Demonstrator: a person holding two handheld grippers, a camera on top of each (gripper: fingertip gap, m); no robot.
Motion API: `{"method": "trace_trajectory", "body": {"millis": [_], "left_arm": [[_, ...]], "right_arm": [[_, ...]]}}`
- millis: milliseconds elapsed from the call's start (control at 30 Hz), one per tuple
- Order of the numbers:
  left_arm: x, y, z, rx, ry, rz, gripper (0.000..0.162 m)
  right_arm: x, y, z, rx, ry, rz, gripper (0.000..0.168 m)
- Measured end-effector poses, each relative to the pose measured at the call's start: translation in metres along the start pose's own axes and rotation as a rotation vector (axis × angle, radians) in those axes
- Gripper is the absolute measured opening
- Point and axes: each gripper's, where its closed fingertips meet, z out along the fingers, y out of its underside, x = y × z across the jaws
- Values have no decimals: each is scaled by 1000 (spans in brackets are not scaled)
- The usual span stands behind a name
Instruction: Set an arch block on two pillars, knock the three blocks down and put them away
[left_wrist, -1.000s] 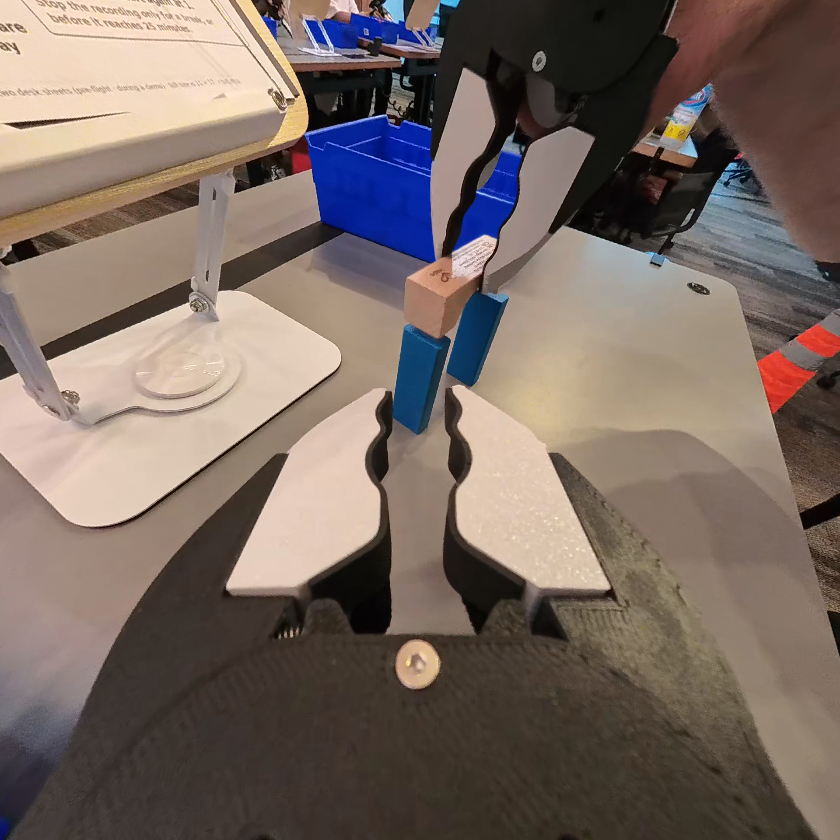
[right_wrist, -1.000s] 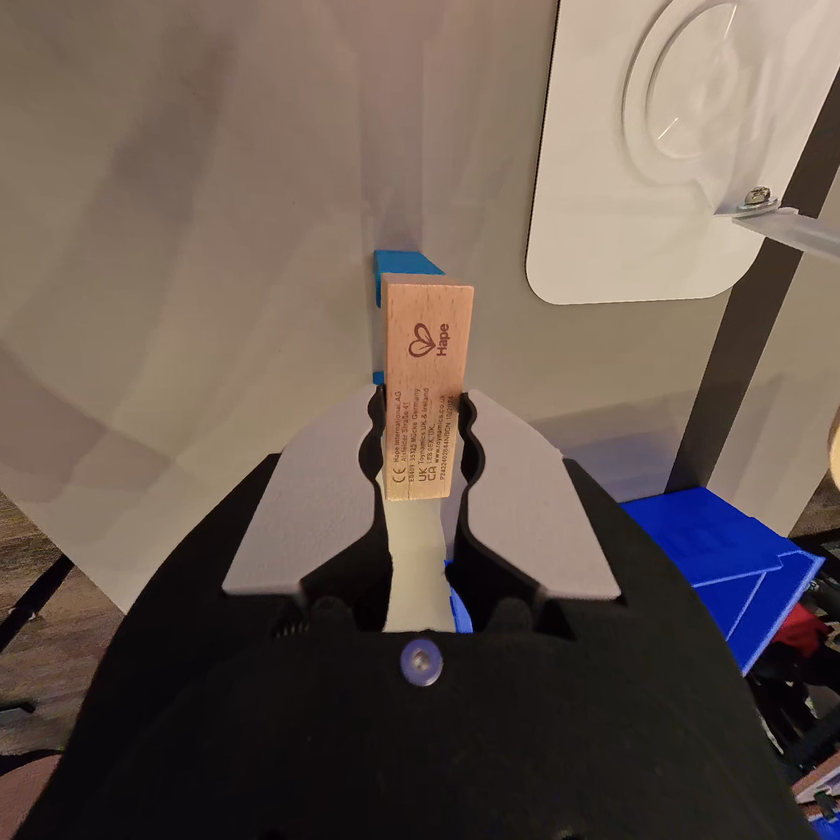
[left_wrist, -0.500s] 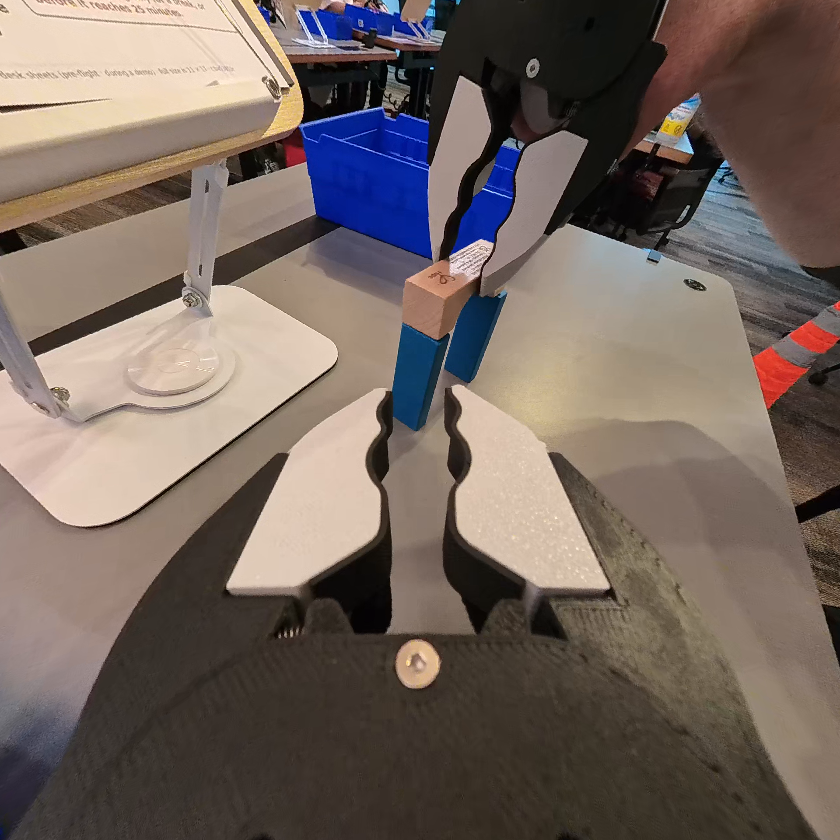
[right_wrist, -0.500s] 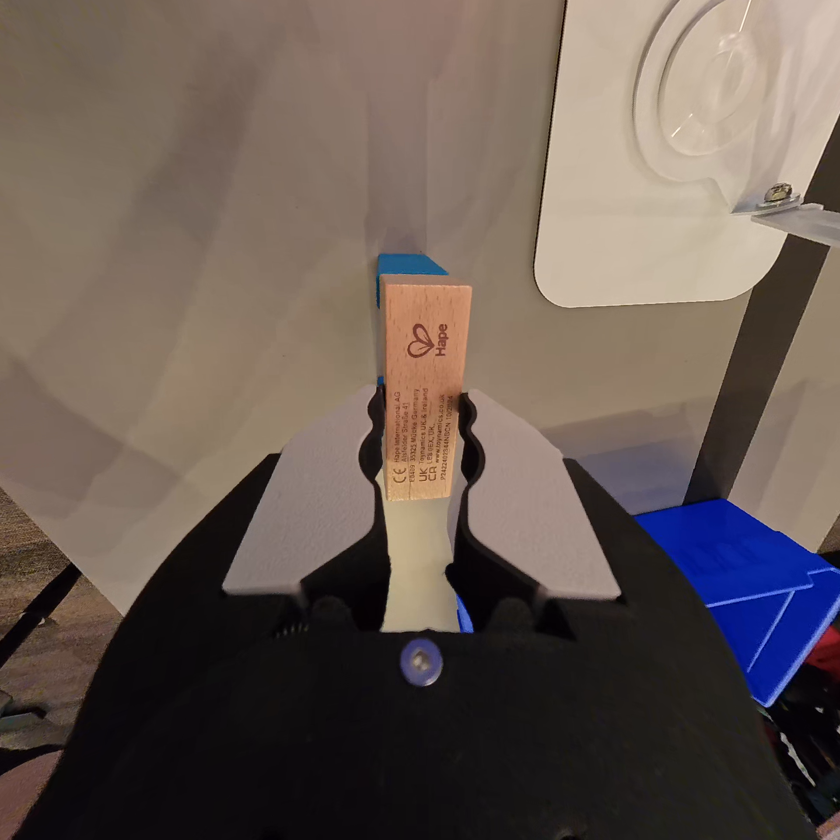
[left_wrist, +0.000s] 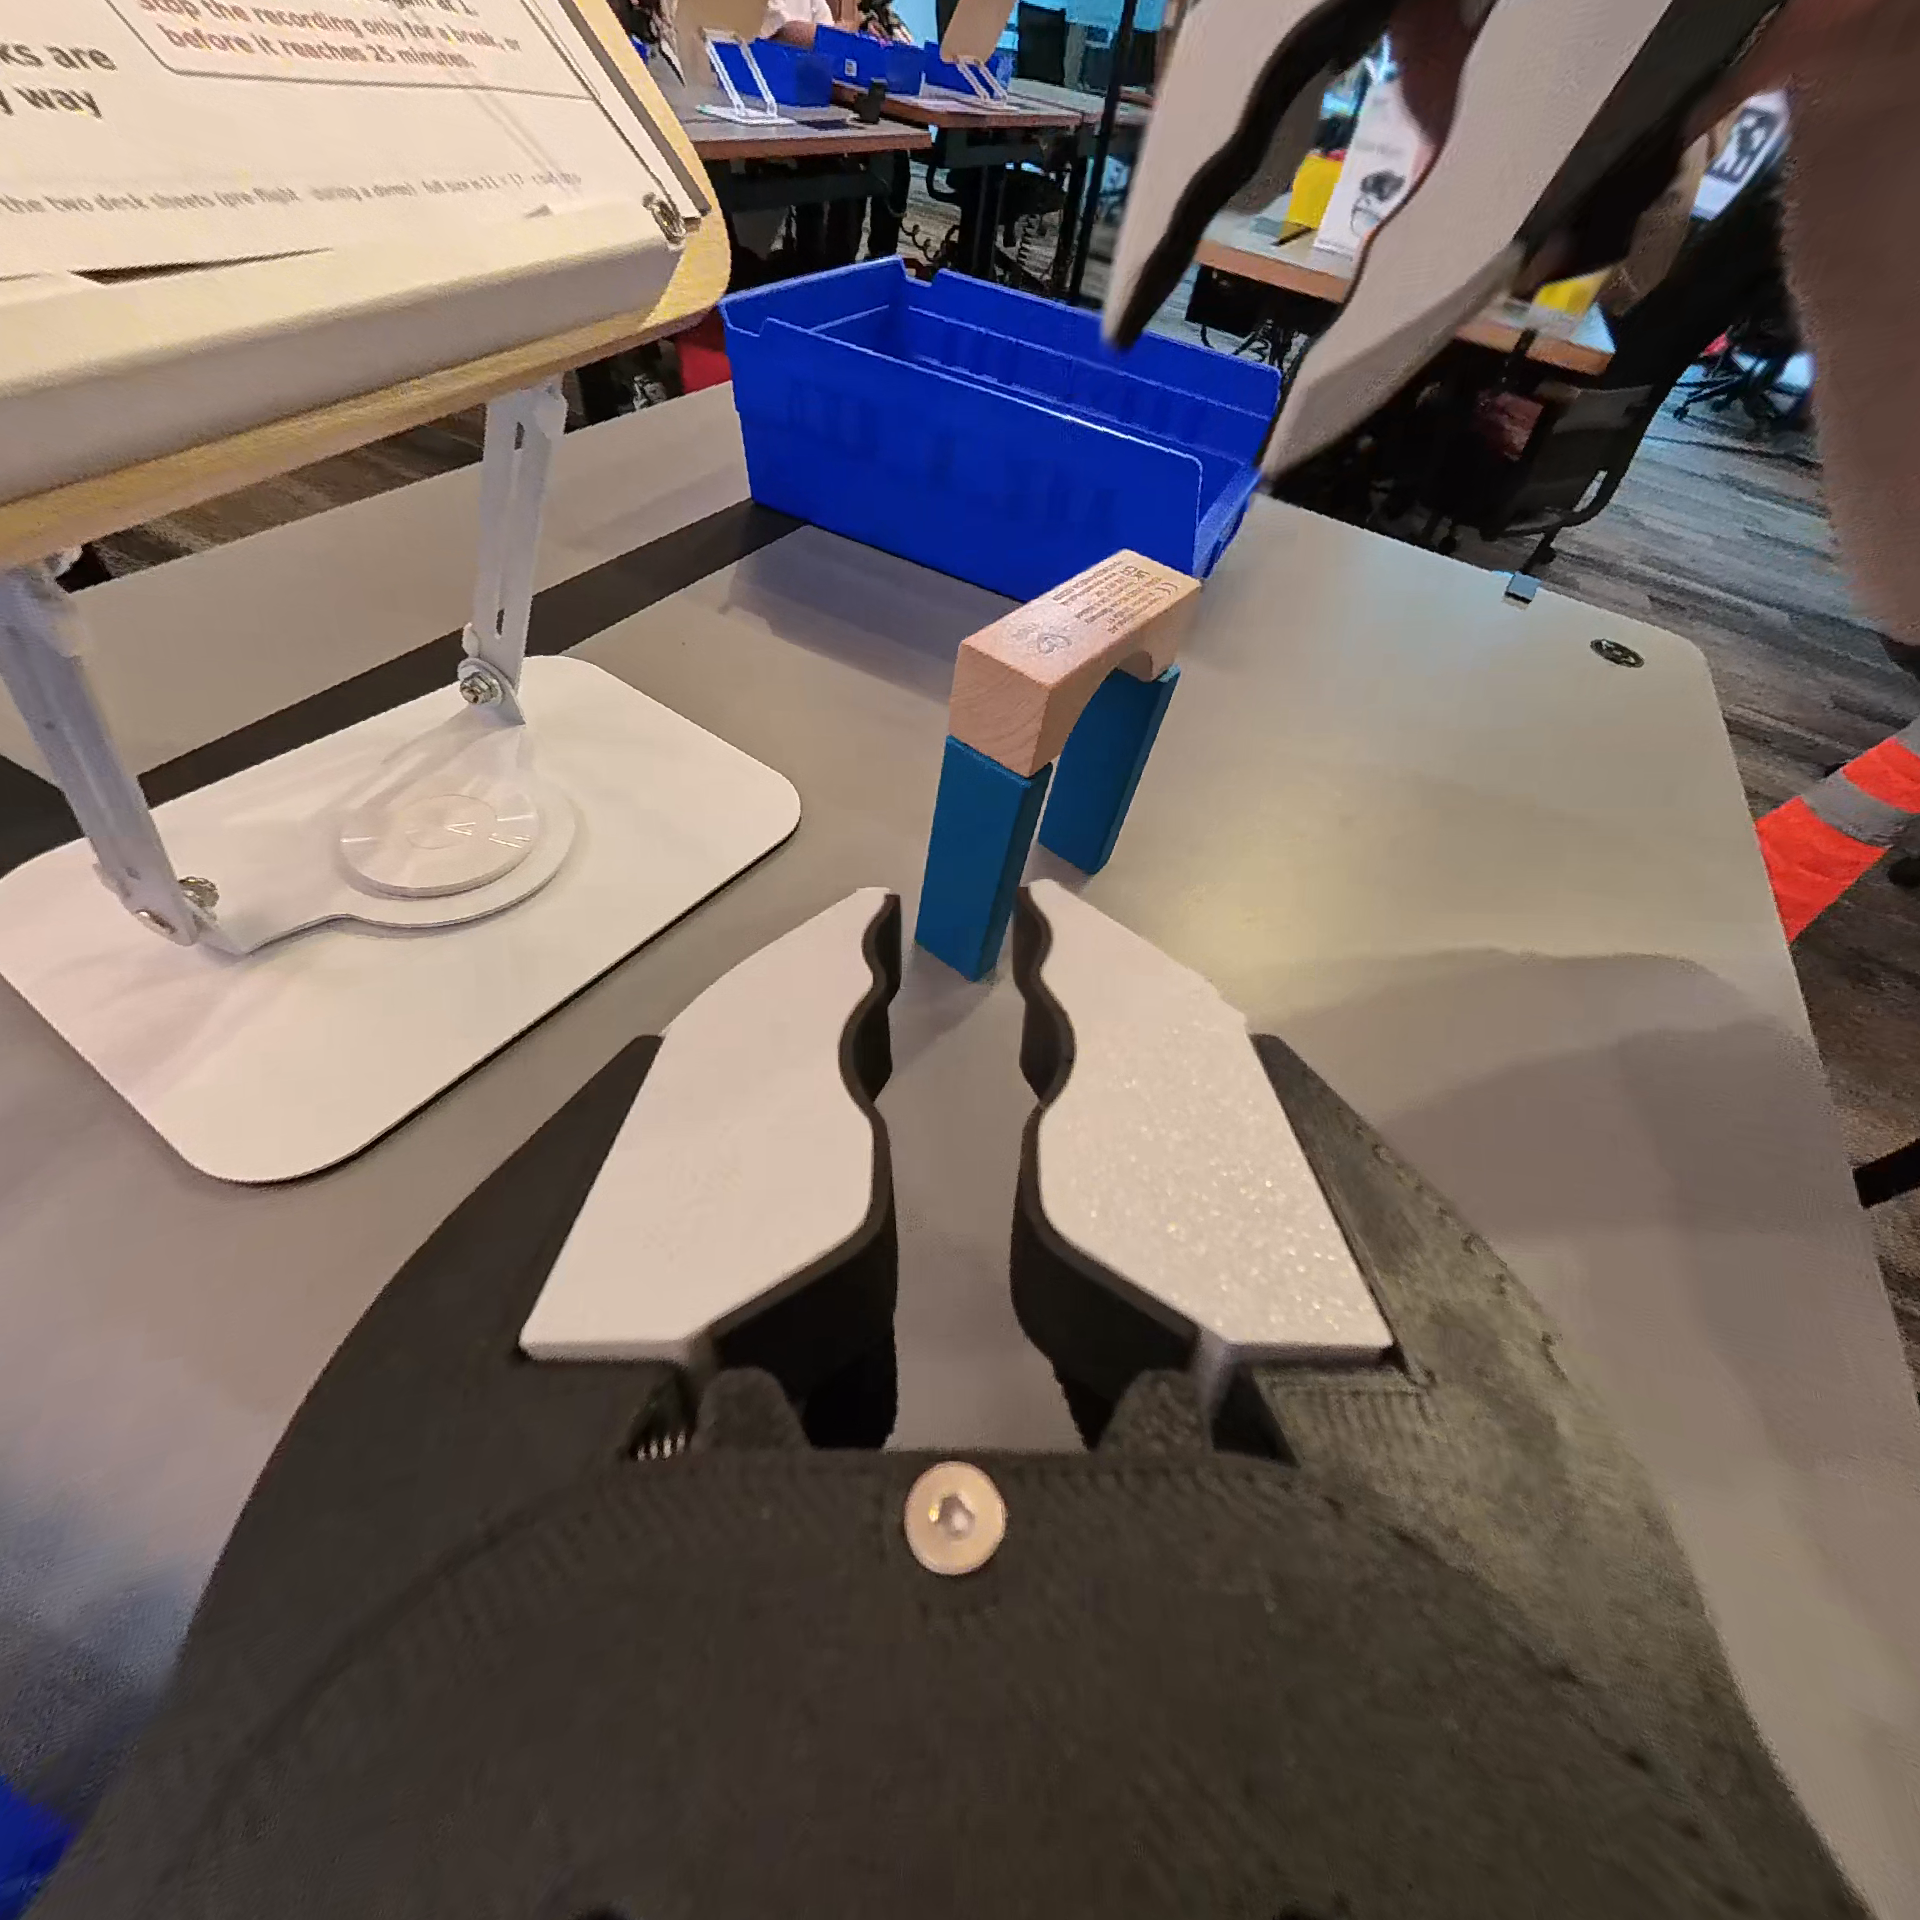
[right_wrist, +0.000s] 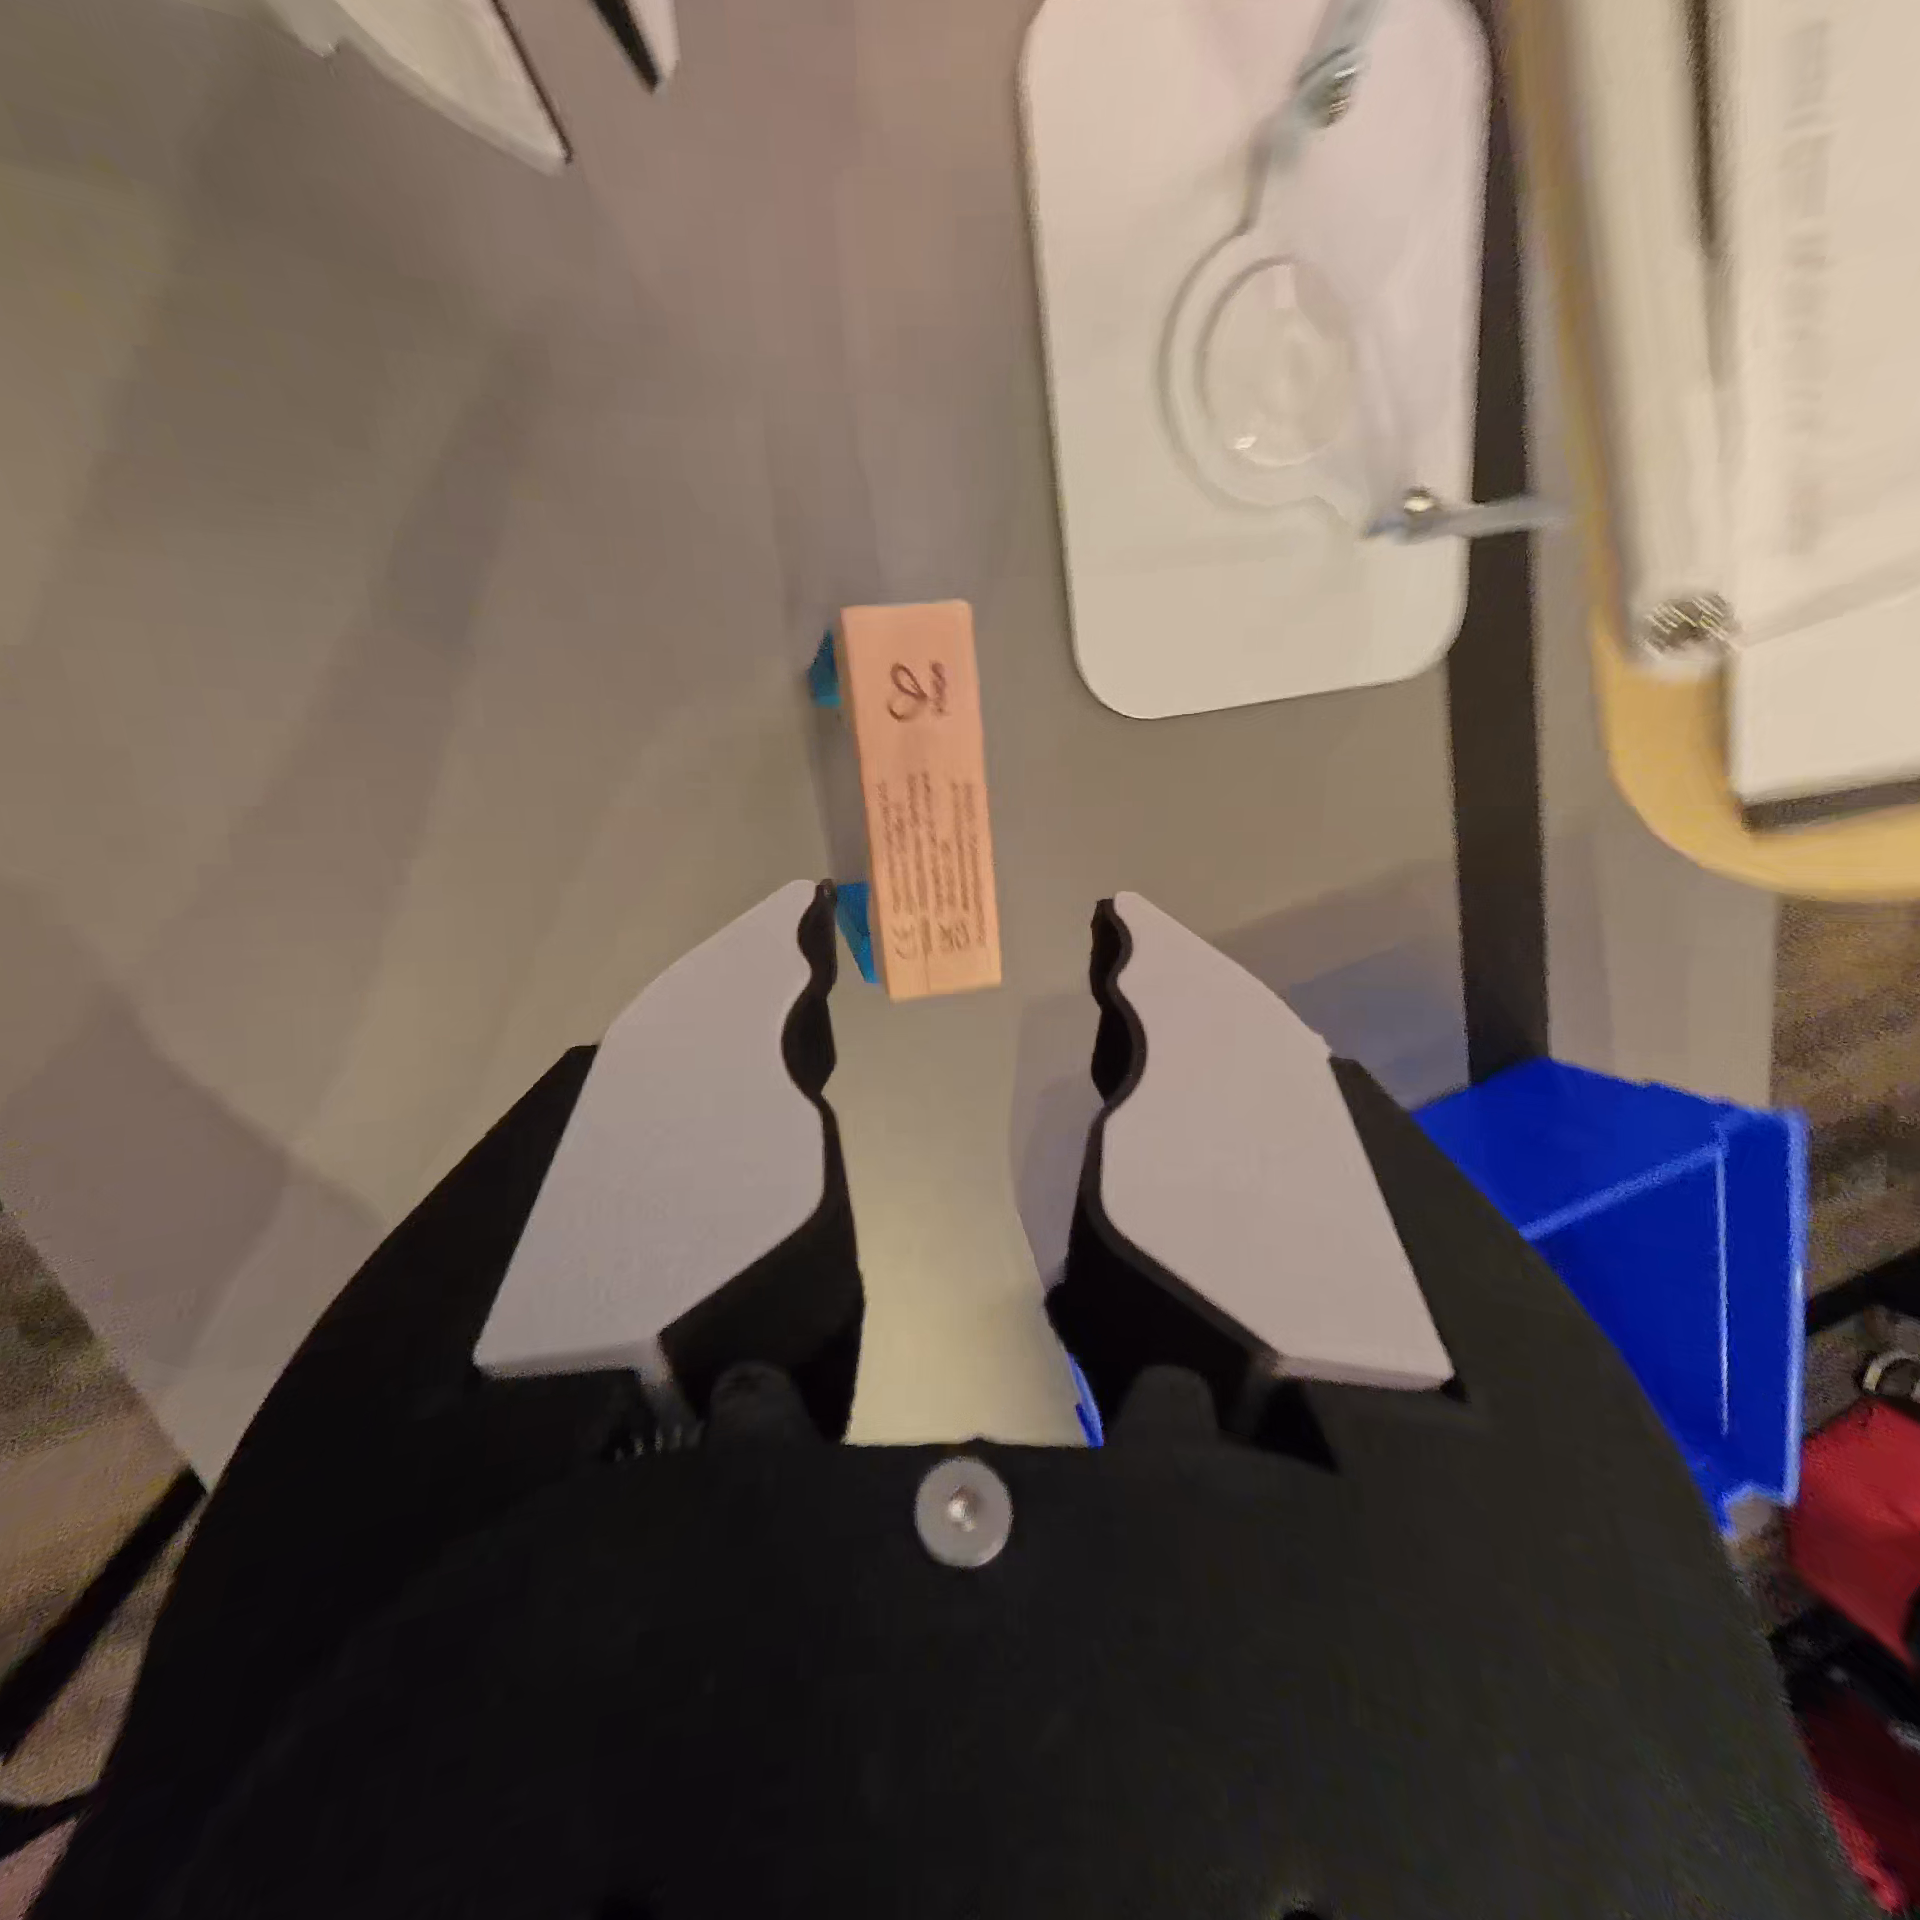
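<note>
We see the arch block (left_wrist: 1070, 665) resting on two upright blue pillars (left_wrist: 982, 868) on the table (left_wrist: 1455, 831). Right gripper (right_wrist: 961, 904) above, spread wide, empty; left gripper (left_wrist: 956, 914) narrowly parted, holding nothing, near the front pillar.

A white stand (left_wrist: 436, 935) with a printed board (left_wrist: 312, 208) sits on the grey table (left_wrist: 1455, 935). Behind, other desks (left_wrist: 883, 114) and chairs (left_wrist: 1579, 436) fill the room.

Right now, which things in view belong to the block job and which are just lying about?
Job:
wooden arch block
near blue pillar
far blue pillar
blue bin
right hand-held gripper, open
left hand-held gripper

Lying about:
white document stand
background desks
</note>
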Motion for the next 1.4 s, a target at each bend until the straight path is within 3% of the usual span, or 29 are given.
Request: {"method": "trace_trajectory", "body": {"millis": [133,267,567,733,1100,1400], "left_arm": [[-8,6,-2,-10,-48,12,12],[-20,30,-1,-90,-112,11,0],[-67,71,-20,-184,-406,-9,0],[-79,87,-21,-214,-435,-91,0],[-81,92,-19,-258,-467,-74,0],[-86,94,-49,-197,-495,-146,0]], "right_arm": [[4,35,-18,121,128,150,29],[4,78,-1,241,216,321,1],[27,134,73,493,378,639,1],[31,155,106,454,401,693,3],[28,155,112,424,376,680,1],[44,179,94,435,432,859,0]]}}
